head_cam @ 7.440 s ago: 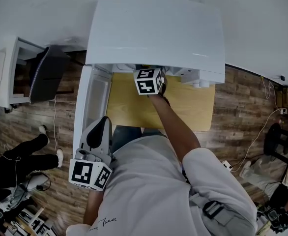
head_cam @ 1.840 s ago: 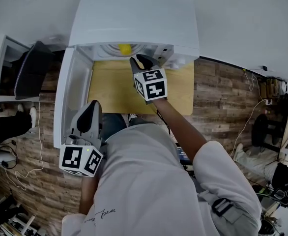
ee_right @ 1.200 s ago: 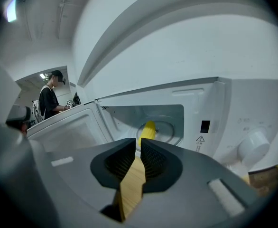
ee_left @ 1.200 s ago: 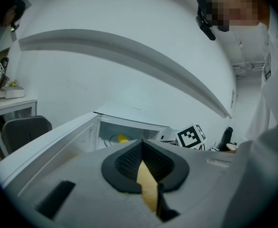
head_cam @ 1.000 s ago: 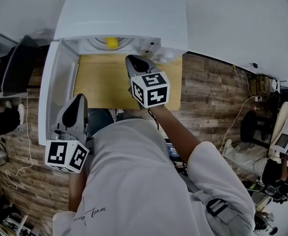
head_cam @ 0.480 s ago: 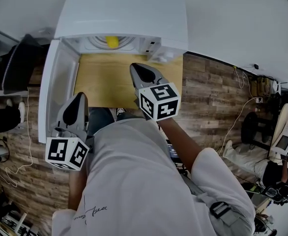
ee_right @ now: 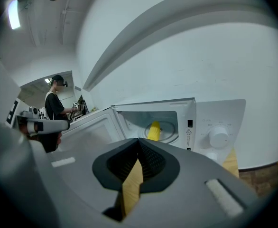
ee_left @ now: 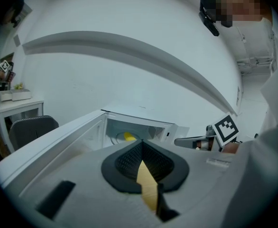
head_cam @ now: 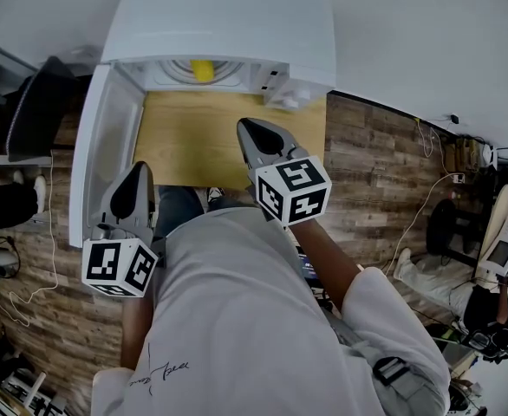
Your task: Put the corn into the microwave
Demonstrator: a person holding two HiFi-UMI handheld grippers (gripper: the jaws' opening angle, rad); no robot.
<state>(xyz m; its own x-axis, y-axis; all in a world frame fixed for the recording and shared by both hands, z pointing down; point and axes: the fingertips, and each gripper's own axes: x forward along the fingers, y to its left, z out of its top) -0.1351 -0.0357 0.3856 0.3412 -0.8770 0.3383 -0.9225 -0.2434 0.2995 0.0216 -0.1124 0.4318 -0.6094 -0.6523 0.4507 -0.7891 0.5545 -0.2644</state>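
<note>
Yellow shows plainly inside the white microwave (head_cam: pixel 228 24): the corn (ee_right: pixel 153 129) sits on the round glass plate (ee_right: pixel 167 126) in the cavity, about the middle of it, though I can't quite tell whether it lies flat or tips up toward the back wall. The door (head_cam: pixel 98 154) hangs wide open on the left side, swung out toward the person past the edge of the wooden bench (head_cam: pixel 193 146). The right gripper (head_cam: pixel 249 128) hovers above the bench, well clear of the opening, and its fingers (ee_right: pixel 158 167) are pressed together with nothing between them. Only the bench's pale wood shows through the slit. The left gripper (head_cam: pixel 141 172) hangs just beside the inner face of the open door, near its free edge, and its fingers (ee_left: pixel 125 163) are likewise closed on nothing. To my eye the placing itself is done, since the corn is where the task wants it and neither hand has any hold on it. What remains, if anything, is tidying up by shutting the door. That would call for the left gripper to get round to the door's outer face and press it inward in a smooth arc, with the right gripper kept back from the opening so it isn't caught. A closed pair of fingers serves well enough as a pusher, so no regrasp seems needed, only a steady shove until the door meets the front panel beside the dial (ee_right: pixel 218 137).
</note>
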